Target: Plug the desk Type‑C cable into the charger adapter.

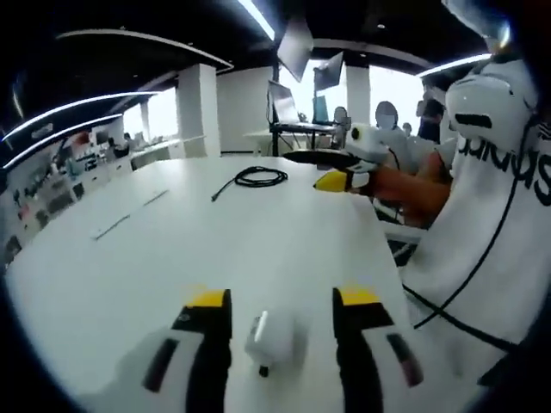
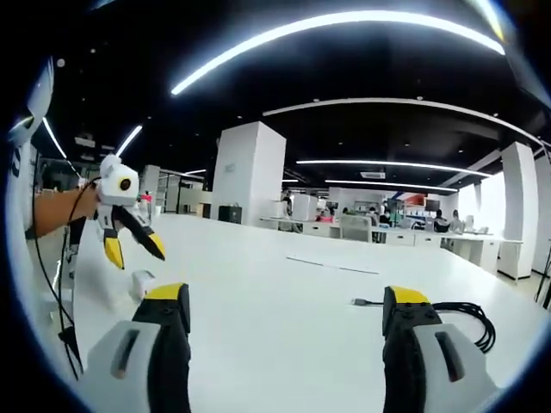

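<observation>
**Two pieces still apart, nothing plugged in yet**

Both task items lie on the white tabletop (image 1: 172,249), well apart from each other. The white charger adapter (image 1: 265,337) sits between the spread jaws of the left hand-held gripper (image 1: 282,320); the jaws stand on either side of it with a gap showing, so it looks bracketed rather than clamped. From the right gripper view the same adapter (image 2: 142,284) shows as a small white block just below the left hand-held gripper (image 2: 129,245).

The black Type-C cable (image 1: 256,177) rests in a loose coil farther across the tabletop, one end trailing out. In the right gripper view the coil (image 2: 469,314) lies just beyond the right hand-held gripper (image 2: 286,311), its plug end (image 2: 360,302) pointing into the gap between the wide-open, empty jaws.

My reading: the task is at its start. Neither piece is held; the adapter and the plug must each be gripped, then the plug lined up with the adapter's port and pushed in
</observation>
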{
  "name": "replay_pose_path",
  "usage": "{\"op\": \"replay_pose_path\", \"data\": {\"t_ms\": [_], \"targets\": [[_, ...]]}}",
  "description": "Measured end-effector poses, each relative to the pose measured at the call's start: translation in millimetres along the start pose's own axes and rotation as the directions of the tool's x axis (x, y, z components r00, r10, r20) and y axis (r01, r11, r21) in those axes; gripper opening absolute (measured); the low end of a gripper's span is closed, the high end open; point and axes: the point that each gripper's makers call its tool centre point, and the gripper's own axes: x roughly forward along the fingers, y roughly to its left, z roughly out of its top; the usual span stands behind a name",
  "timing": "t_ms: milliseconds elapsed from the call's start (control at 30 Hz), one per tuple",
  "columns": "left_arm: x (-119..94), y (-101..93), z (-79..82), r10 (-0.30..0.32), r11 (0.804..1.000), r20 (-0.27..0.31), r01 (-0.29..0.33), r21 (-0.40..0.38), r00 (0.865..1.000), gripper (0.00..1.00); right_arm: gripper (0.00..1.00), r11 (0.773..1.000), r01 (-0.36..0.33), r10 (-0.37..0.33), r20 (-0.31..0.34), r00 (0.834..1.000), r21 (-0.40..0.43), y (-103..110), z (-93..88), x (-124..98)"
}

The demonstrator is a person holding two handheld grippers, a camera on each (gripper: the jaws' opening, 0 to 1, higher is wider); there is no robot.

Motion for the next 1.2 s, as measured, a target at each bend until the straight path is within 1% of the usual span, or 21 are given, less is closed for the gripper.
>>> {"op": "replay_pose_path", "data": {"t_ms": [67,133,167,200,233,267,300,333,433,500,533,633,767,800,833,933,967,1000,1067,1133,1200], "targets": [[-4.3,3.2,1.7,0.040,0.999,0.047,-0.039,-0.023,0.998,0.50,0.94,1.000,0.000,0.000,0.000,1.000,0.000,0.2,0.3,0.0],[-6.8,4.1,2.1,0.062,0.998,0.070,-0.060,-0.029,0.996,0.51,0.94,1.000,-0.001,0.001,0.000,1.000,-0.002,0.6,0.6,0.0],[-8.8,6.1,5.0,0.091,0.996,0.103,-0.088,-0.035,0.990,0.52,0.94,1.000,0.000,0.000,-0.001,1.000,-0.004,0.7,0.7,0.0],[-10.1,6.4,5.3,0.105,0.994,0.116,-0.101,-0.036,0.988,0.55,0.94,1.000,0.000,0.000,-0.001,1.000,-0.005,0.9,0.9,0.0],[-11.7,8.6,5.9,0.130,0.991,0.127,-0.126,-0.034,0.983,0.61,0.94,1.000,0.000,0.000,0.000,1.000,-0.004,1.1,1.3,0.0],[-13.2,13.1,7.3,0.170,0.985,0.145,-0.167,-0.032,0.975,0.66,0.94,1.000,0.000,0.000,0.000,1.000,-0.005,1.2,1.6,0.1],[-13.8,13.2,9.4,0.182,0.983,0.164,-0.181,-0.025,0.970,0.68,0.94,1.000,0.000,0.000,0.000,1.000,-0.006,1.2,1.6,0.2],[-15.3,10.7,11.2,0.188,0.982,0.188,-0.186,-0.027,0.964,0.68,0.94,1.000,0.001,-0.001,-0.001,1.000,-0.008,1.3,1.7,0.3],[-17.6,10.0,11.1,0.217,0.976,0.207,-0.207,-0.068,0.954,0.72,0.94,1.000,-0.001,0.001,-0.002,1.000,-0.010,1.8,1.8,0.5],[-20.1,14.3,10.2,0.263,0.965,0.219,-0.255,-0.063,0.940,0.75,0.94,1.000,-0.001,0.001,-0.003,1.000,-0.011,2.3,2.0,0.6],[-22.0,17.0,9.8,0.291,0.957,0.232,-0.283,-0.068,0.928,0.78,0.94,1.000,-0.002,0.002,-0.002,1.000,-0.012,2.5,2.1,0.6],[-25.3,18.2,9.7,0.322,0.946,0.261,-0.318,-0.060,0.910,0.81,0.94,1.000,-0.002,0.002,-0.004,1.000,-0.013,2.9,1.5,0.8],[-25.8,16.9,3.6,0.351,0.937,0.247,-0.341,-0.083,0.903,0.84,0.94,1.000,-0.004,0.004,-0.005,1.000,-0.015,3.9,1.0,1.2],[-26.9,17.7,2.7,0.366,0.930,0.243,-0.359,-0.077,0.898,0.85,0.94,1.000,-0.004,0.004,-0.005,1.000,-0.014,4.1,1.1,1.2],[-28.0,17.5,4.5,0.376,0.926,0.257,-0.370,-0.072,0.890,0.86,0.94,1.000,-0.005,0.005,-0.005,1.000,-0.013,4.4,1.2,1.3],[-30.1,16.9,6.1,0.400,0.916,0.264,-0.392,-0.084,0.878,0.90,0.94,1.000,-0.006,0.006,-0.003,1.000,-0.016,5.7,1.7,1.6],[-31.3,18.7,6.2,0.416,0.909,0.264,-0.406,-0.095,0.870,0.93,0.94,1.000,-0.007,0.007,-0.004,1.000,-0.016,5.9,1.7,1.7],[-32.9,21.2,6.9,0.435,0.900,0.270,-0.421,-0.113,0.859,0.98,0.94,1.000,-0.007,0.007,-0.003,1.000,-0.015,6.1,1.9,1.8],[-35.6,24.8,5.1,0.462,0.887,0.265,-0.441,-0.137,0.846,0.99,0.94,1.000,-0.007,0.007,-0.002,1.000,-0.017,6.3,2.2,2.1],[-38.4,25.4,5.0,0.472,0.882,0.278,-0.446,-0.154,0.837,1.00,0.94,1.000,-0.005,0.005,-0.006,1.000,-0.019,6.0,1.5,2.0],[-42.1,25.9,5.6,0.493,0.870,0.291,-0.467,-0.157,0.820,1.00,0.94,1.000,-0.004,0.004,-0.008,1.000,-0.020,5.7,1.2,1.8]]}}
